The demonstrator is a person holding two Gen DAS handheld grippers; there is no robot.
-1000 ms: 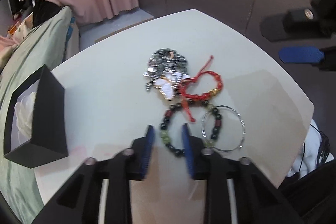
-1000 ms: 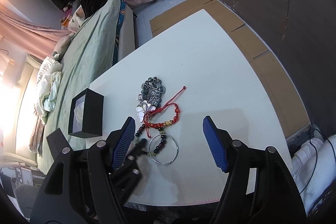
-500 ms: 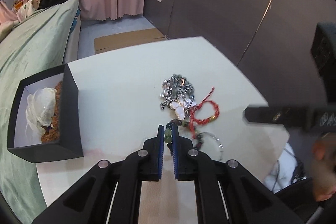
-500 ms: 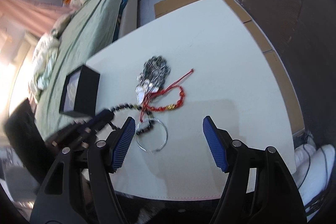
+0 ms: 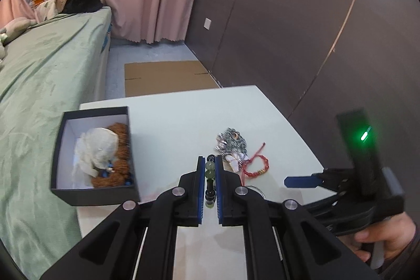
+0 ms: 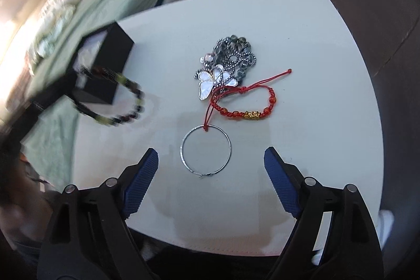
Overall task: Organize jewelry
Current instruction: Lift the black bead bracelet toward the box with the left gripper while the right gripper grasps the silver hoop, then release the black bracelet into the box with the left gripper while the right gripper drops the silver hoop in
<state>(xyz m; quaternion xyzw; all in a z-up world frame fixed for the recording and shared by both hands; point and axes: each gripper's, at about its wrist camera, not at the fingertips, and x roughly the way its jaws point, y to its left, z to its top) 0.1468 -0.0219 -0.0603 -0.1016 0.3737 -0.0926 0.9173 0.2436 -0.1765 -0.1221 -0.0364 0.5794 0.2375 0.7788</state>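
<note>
My left gripper (image 5: 210,169) is shut on a dark-and-green beaded bracelet (image 5: 210,175) and holds it above the white table (image 5: 170,122), right of the open black box (image 5: 92,190). In the right wrist view the bracelet (image 6: 118,101) hangs blurred in the air beside the box (image 6: 113,57). My right gripper (image 6: 210,169) is open and empty, hovering over a thin silver hoop (image 6: 206,148). Beyond the hoop lie a red cord bracelet with a gold charm (image 6: 246,109) and a butterfly pendant on a heap of grey beads and chain (image 6: 225,64).
The box holds a white cloth pouch (image 5: 97,146) and brown beaded pieces (image 5: 120,148). A green-covered bed (image 5: 39,85) lies along the table's left side. Dark wall panels (image 5: 288,30) stand to the right. Flat cardboard (image 5: 168,78) lies on the floor beyond the table.
My left gripper shut on the beaded bracelet, lifted it off the table and carried it left towards the box. My right gripper moved closer over the silver hoop, still open.
</note>
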